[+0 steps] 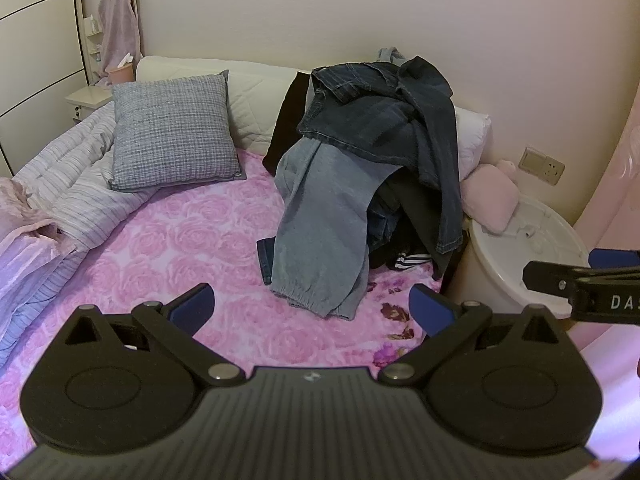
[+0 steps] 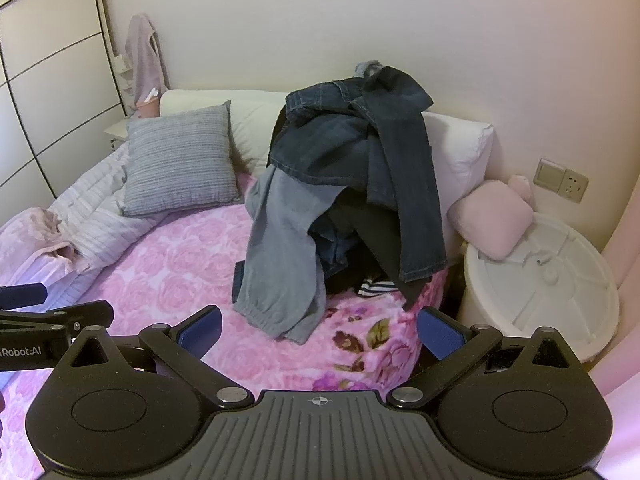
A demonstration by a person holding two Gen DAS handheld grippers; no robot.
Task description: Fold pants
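A heap of pants leans against the headboard cushions at the back right of the bed. Dark blue jeans (image 1: 384,120) (image 2: 360,144) lie on top. Light grey-blue pants (image 1: 324,216) (image 2: 280,248) with an elastic cuff hang down the front onto the pink floral blanket (image 1: 192,240) (image 2: 176,256). A black garment with white stripes (image 1: 412,260) (image 2: 376,286) peeks out underneath. My left gripper (image 1: 314,308) hovers open above the blanket, short of the cuff, holding nothing. My right gripper (image 2: 320,330) is open too, just in front of the cuff, with nothing between its fingers.
A grey checked pillow (image 1: 172,132) (image 2: 180,160) and a striped quilt (image 1: 68,196) occupy the left of the bed. A round white bedside table (image 1: 524,248) (image 2: 540,272) with a pink plush (image 2: 492,220) stands at the right. Wardrobe doors (image 2: 48,80) stand at the left.
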